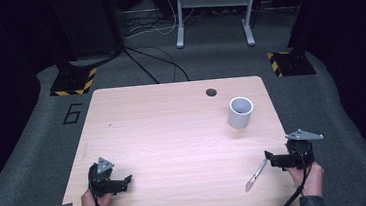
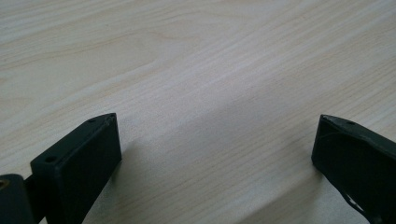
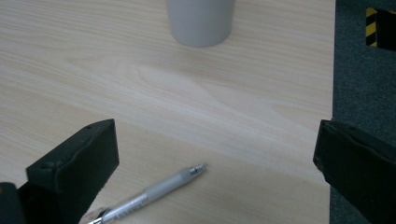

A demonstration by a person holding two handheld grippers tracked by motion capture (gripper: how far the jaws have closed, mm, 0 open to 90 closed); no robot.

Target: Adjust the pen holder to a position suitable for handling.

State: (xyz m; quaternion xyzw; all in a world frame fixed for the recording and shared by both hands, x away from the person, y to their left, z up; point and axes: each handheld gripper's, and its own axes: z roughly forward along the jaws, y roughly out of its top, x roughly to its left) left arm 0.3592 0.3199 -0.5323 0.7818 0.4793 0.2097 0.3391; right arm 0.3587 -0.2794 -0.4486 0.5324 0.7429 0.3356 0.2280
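A translucent pen (image 1: 256, 174) with a pinkish end lies flat on the wooden table (image 1: 173, 134) near the front right. In the right gripper view the pen (image 3: 149, 196) rests on the wood between the jaws, close to the left one, its tip pointing toward a grey cup (image 3: 201, 21). My right gripper (image 3: 217, 126) is open and holds nothing; from above, the right gripper (image 1: 270, 159) sits just right of the pen. The cup (image 1: 241, 112) stands upright at the back right. My left gripper (image 1: 123, 182) rests at the front left, and the left gripper (image 2: 217, 121) is open over bare wood.
A small dark round hole (image 1: 211, 92) sits in the tabletop near the far edge. The table's right edge (image 3: 332, 93) drops to grey floor close to my right gripper. Black-and-yellow striped bases (image 1: 74, 82) and cables lie on the floor beyond the table.
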